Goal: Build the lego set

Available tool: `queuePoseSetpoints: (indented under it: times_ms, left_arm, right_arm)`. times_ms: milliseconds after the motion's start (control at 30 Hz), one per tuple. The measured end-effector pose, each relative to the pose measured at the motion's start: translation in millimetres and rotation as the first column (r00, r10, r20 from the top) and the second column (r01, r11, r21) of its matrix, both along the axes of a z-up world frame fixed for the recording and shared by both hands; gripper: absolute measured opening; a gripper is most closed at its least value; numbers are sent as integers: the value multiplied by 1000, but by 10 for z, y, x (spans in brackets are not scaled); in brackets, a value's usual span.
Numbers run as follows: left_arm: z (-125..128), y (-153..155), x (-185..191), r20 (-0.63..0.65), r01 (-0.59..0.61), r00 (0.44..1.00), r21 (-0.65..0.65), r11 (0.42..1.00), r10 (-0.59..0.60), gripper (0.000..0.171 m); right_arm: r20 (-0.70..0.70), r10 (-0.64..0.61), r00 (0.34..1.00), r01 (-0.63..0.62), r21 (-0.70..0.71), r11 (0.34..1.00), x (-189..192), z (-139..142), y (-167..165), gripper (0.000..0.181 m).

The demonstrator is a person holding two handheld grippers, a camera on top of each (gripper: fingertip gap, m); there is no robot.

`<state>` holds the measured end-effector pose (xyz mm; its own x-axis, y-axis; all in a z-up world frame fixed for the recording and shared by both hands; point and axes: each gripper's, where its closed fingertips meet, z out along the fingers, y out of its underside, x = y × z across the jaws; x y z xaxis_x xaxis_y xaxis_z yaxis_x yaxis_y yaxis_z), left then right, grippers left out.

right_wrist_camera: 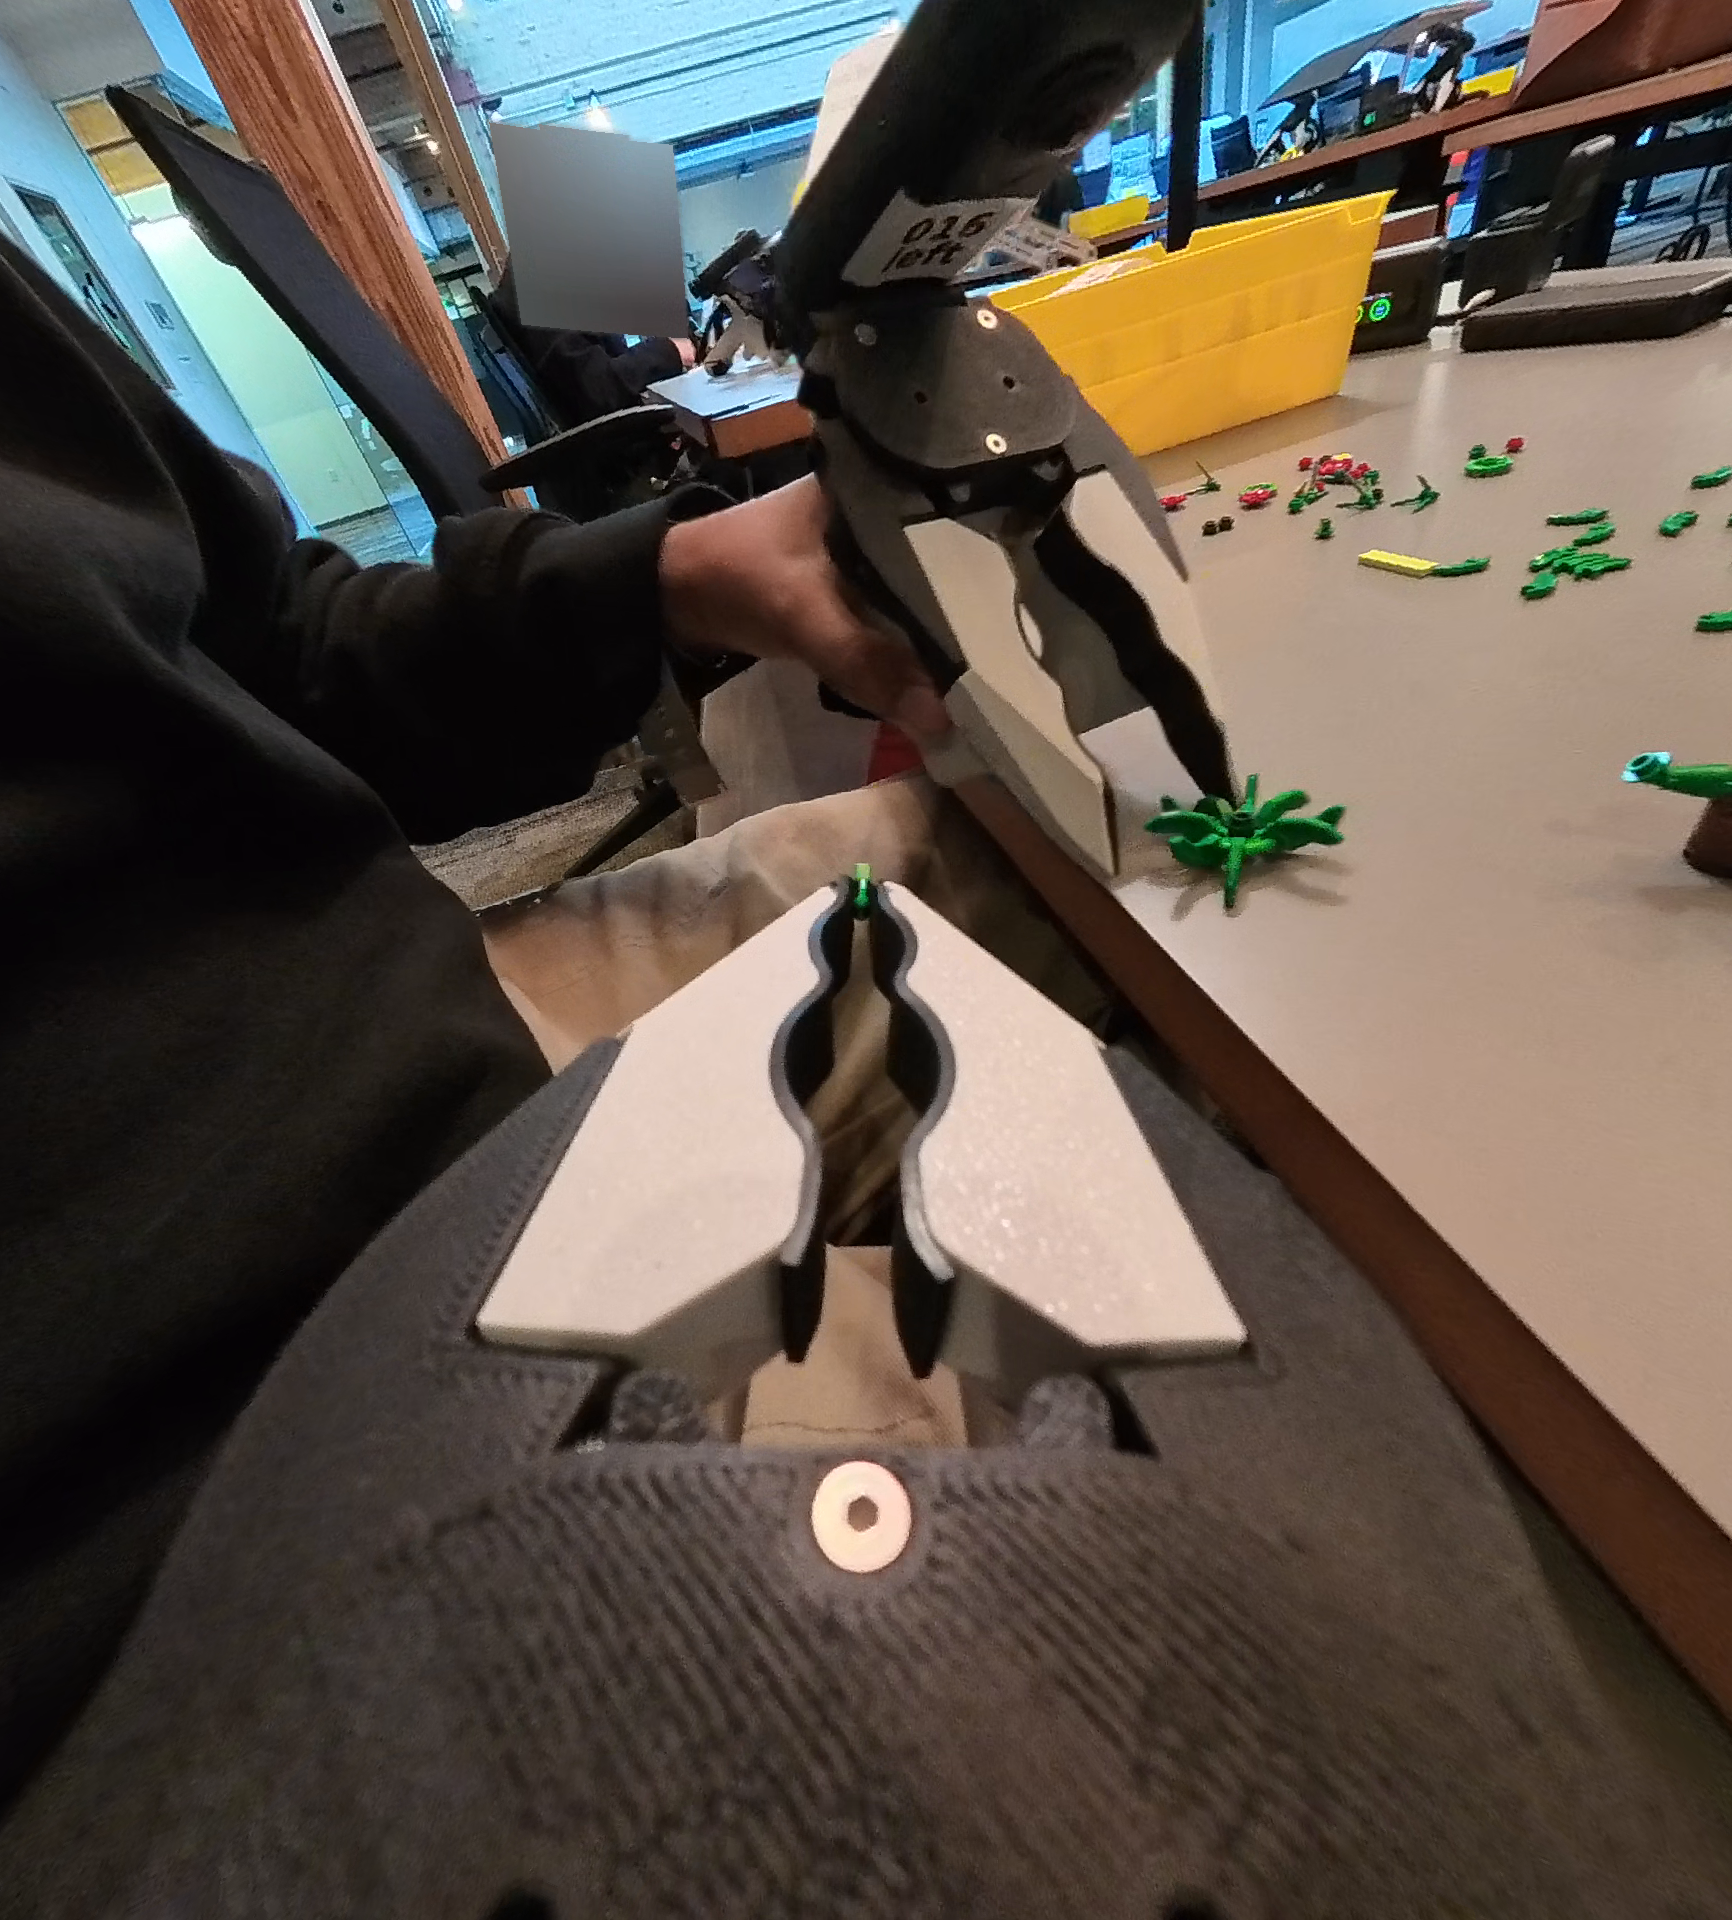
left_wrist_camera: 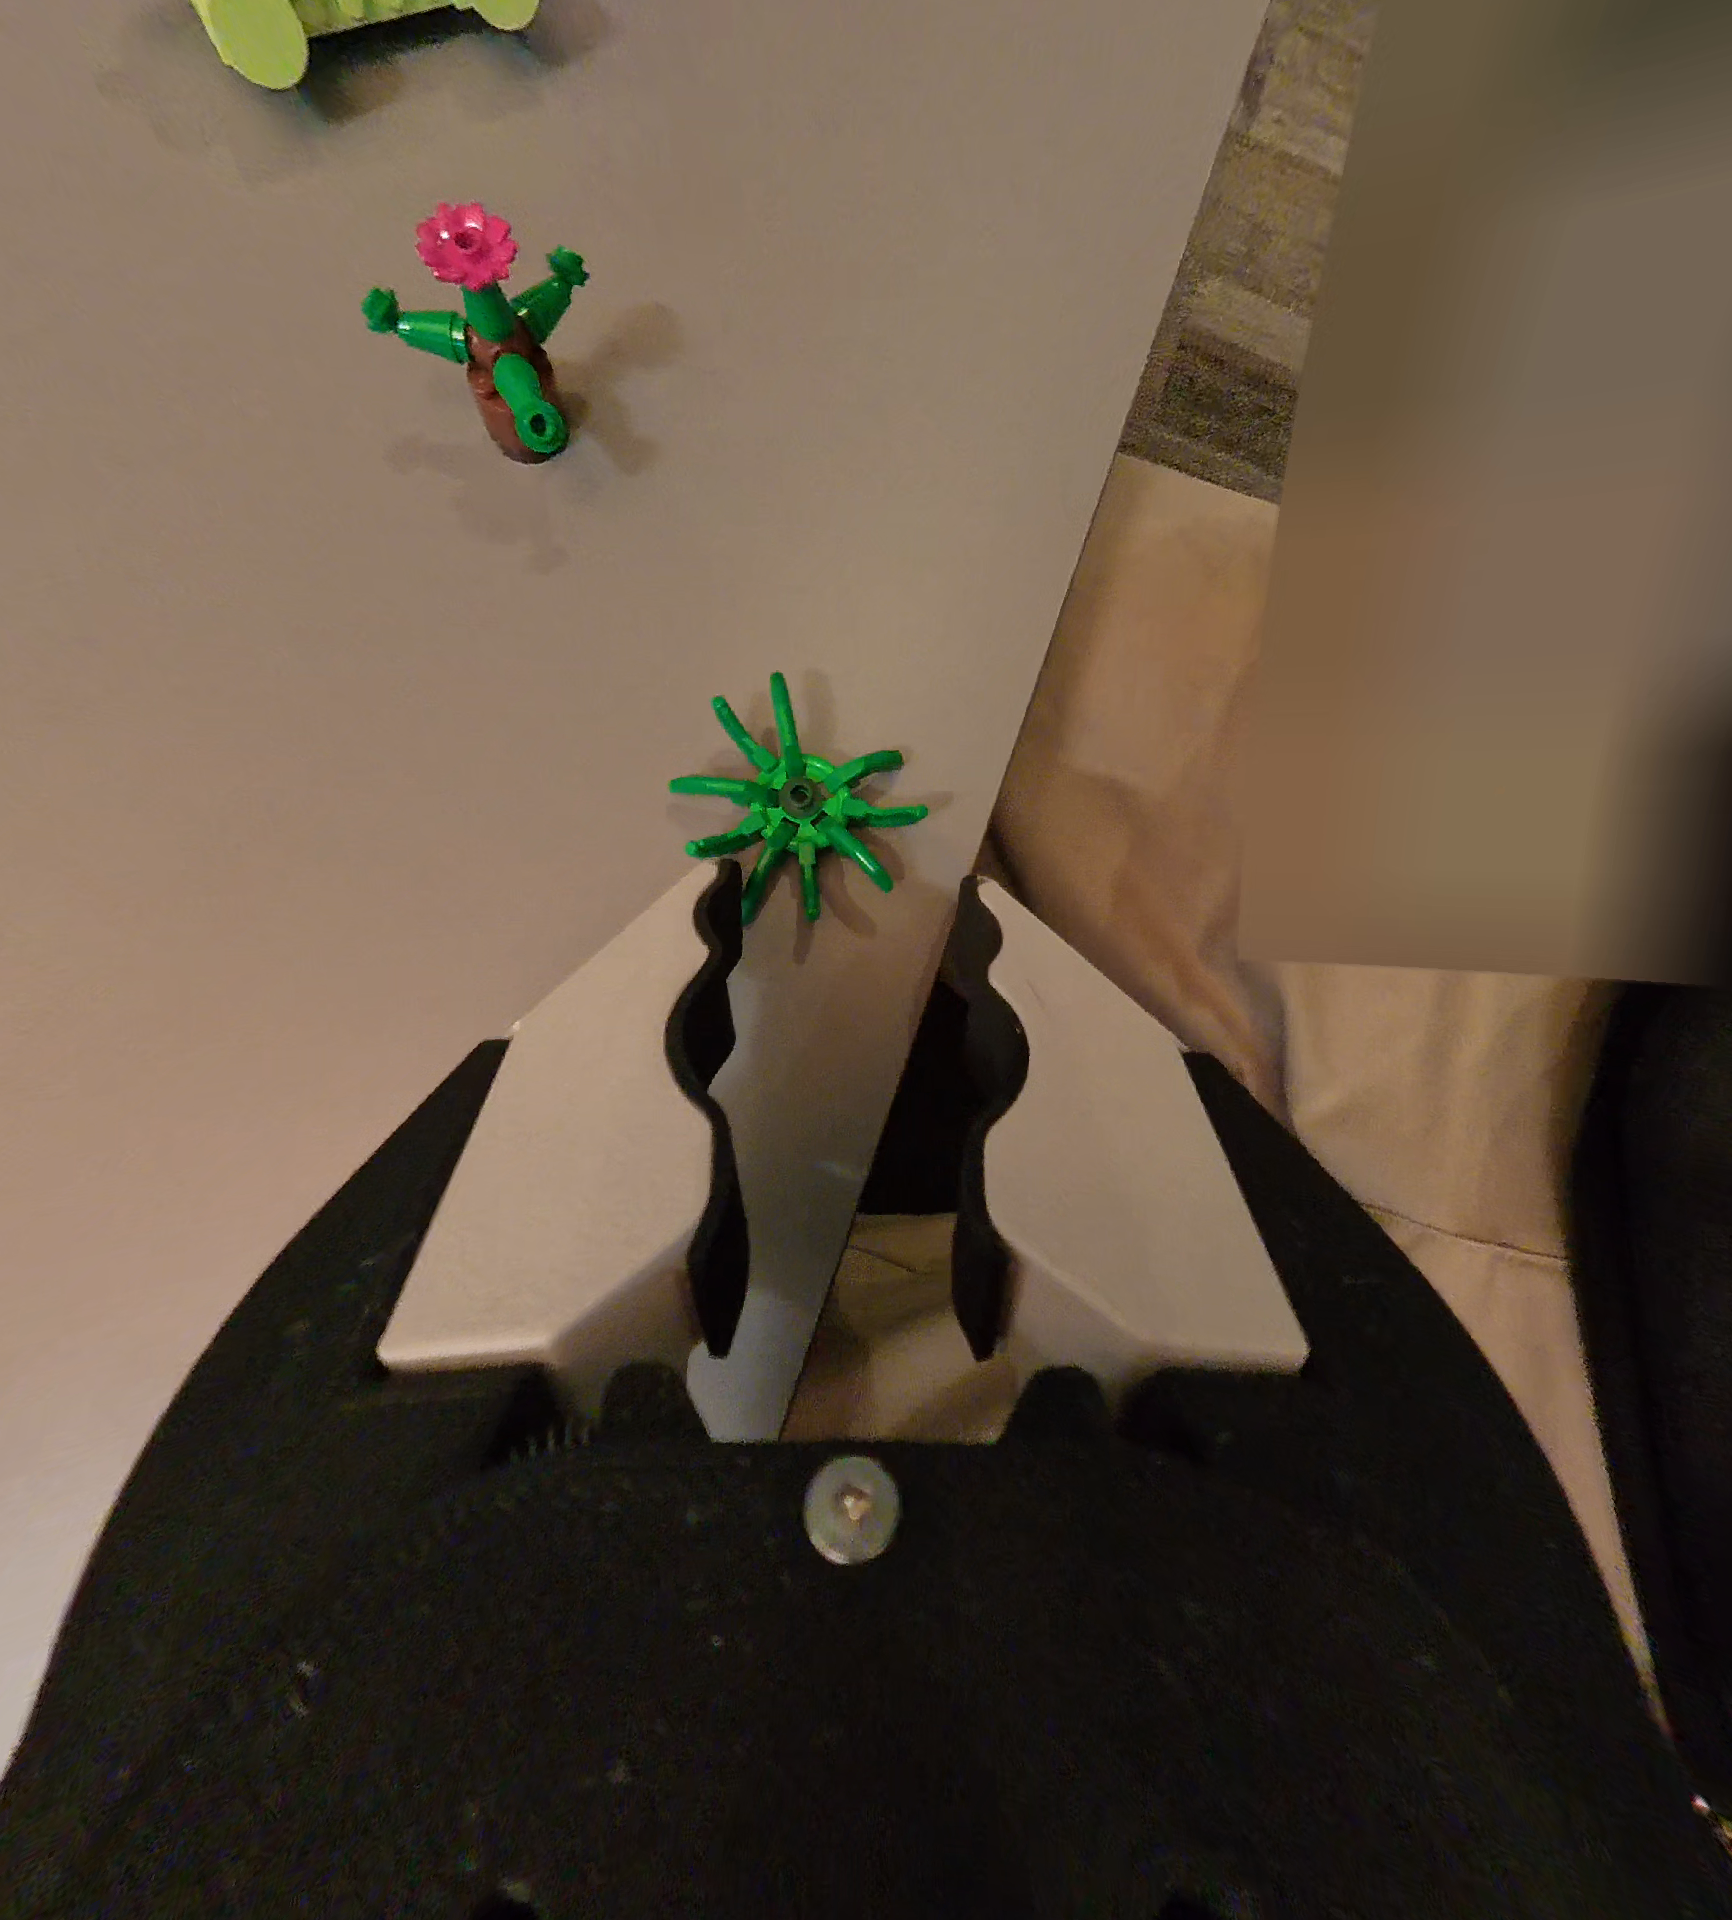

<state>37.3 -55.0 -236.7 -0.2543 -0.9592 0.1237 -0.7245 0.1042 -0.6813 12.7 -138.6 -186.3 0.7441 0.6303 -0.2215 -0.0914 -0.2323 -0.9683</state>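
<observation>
1. Right hand-held gripper [right_wrist_camera: 860, 896]: I hold it off the worktop edge, over a lap in beige trousers, nearest to me. Its jaws are nearly closed, pinching a tiny bright green piece [right_wrist_camera: 860, 883] at the very tips.
2. Worktop [right_wrist_camera: 1464, 987]: grey surface with a brown edge, to the right of my right hand-held gripper.
3. Spiky green leaf piece [left_wrist_camera: 797, 798]: lies flat on the worktop, close to its near edge. This is my landmark for the rest.
4. Left hand-held gripper [left_wrist_camera: 846, 883]: jaws spread wide and empty, pointed down at the leaf piece. In the right wrist view one black fingertip [right_wrist_camera: 1217, 774] reaches the leaf piece; whether it presses on it I cannot tell. A hand [right_wrist_camera: 779, 603] in a dark sleeve grips it.
5. Small plant build [left_wrist_camera: 488, 332]: brown stem, green branches, one pink flower on top; stands upright, well beyond the leaf piece.
6. Lime green part [left_wrist_camera: 363, 21]: farther than the plant build, cut off by the top of the left wrist view.
7. Loose green and red pieces [right_wrist_camera: 1568, 561]: scattered far beyond the leaf piece.
8. Yellow bin [right_wrist_camera: 1215, 312]: at the worktop's far side, behind everything.
</observation>
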Motion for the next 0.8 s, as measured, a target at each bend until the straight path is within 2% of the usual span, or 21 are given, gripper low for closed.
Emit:
queuePoseSetpoints:
  times_ms: [167, 267, 333, 433, 667, 800]
  left_arm:
    - [120, 46, 29, 138, -35, 990, 111, 993, 19, 53]
    - [189, 18, 76, 227, -3, 973, 209, 978, -45, 55]
    - [151, -72, 77, 217, 52, 971, 241, 969, -106, 55]
    - [53, -153, 70, 170, 90, 976, 240, 967, -133, 55]
    - [-7, -198, 136, 141, 107, 978, 282, 953, -151, 54]
    - [-2, -204, 126, 115, 114, 981, 327, 938, -159, 43]
  right_arm:
    - [-2, -2, 1000, 2, -1, 1000, 8, 0, 0, 1]
    - [-5, 1, 1000, -1, -1, 1000, 4, 0, -1, 1]
    - [-3, 3, 1000, -3, -2, 1000, -2, -2, -3, 2]
    - [0, 2, 1000, -2, 0, 1000, -3, 1, -7, 2]
    - [-6, 17, 1000, -17, 0, 1000, -34, 10, -25, 2]
    - [0, 21, 1000, -21, 1, 1000, -48, 8, -35, 2]
